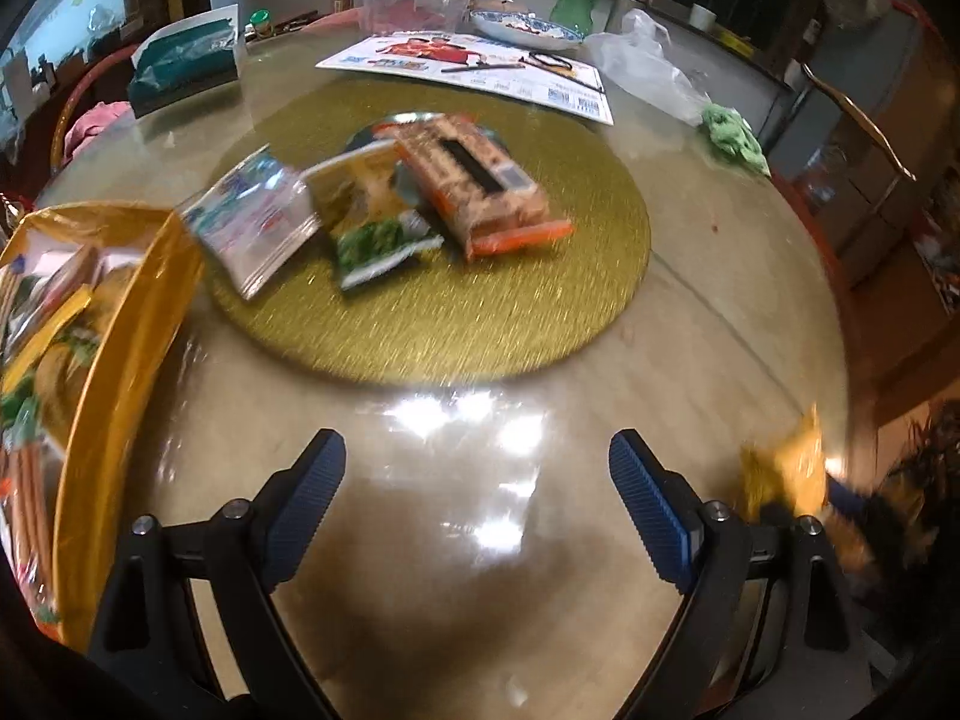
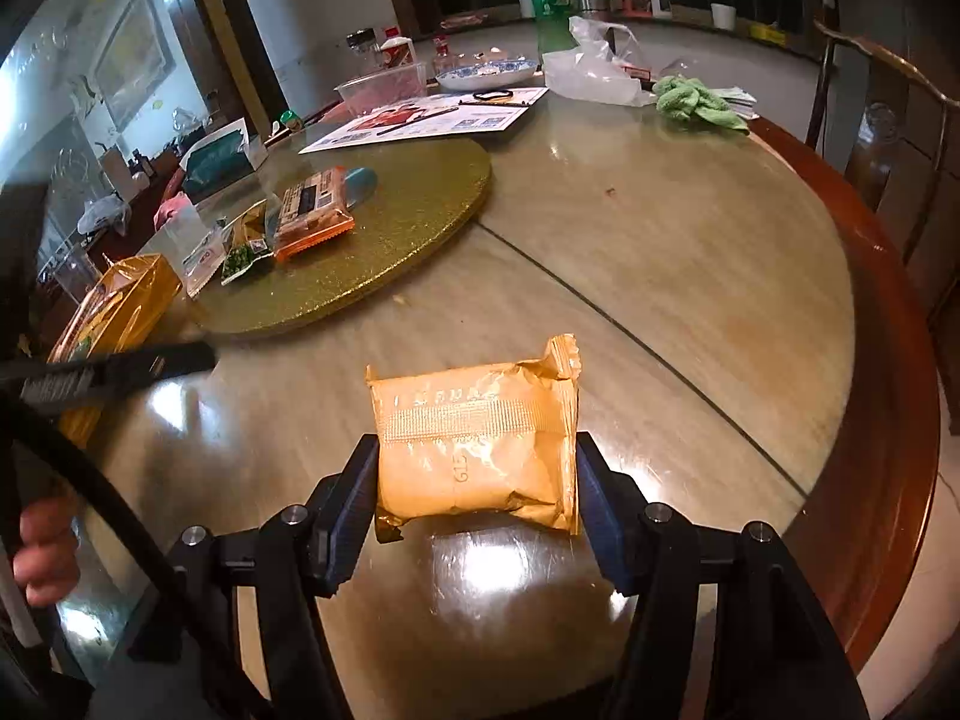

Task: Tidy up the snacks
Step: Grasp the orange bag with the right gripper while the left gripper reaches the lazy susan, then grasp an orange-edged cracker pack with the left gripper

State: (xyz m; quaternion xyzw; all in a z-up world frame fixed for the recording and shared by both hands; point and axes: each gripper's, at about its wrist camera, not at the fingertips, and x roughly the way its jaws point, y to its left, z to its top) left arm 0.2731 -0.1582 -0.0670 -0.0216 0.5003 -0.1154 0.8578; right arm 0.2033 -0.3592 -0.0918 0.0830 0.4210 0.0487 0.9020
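Orange packet sits between the right gripper fingers, both pads against its sides, above the table. Left gripper jaws spread wide, holding nothing. Three more packets lie on the gold turntable; yellow bag just beside it.

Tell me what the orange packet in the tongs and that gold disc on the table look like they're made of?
Orange packet: thin plastic or foil film, by its creases, crimped seam and slight sheen. It sits between the right tongs.
Gold disc: a rigid board with a glittery, grainy finish; what lies under the glitter I cannot tell.
Table: glossy, stone-like top with sharp light reflections, reddish wood-look rim.
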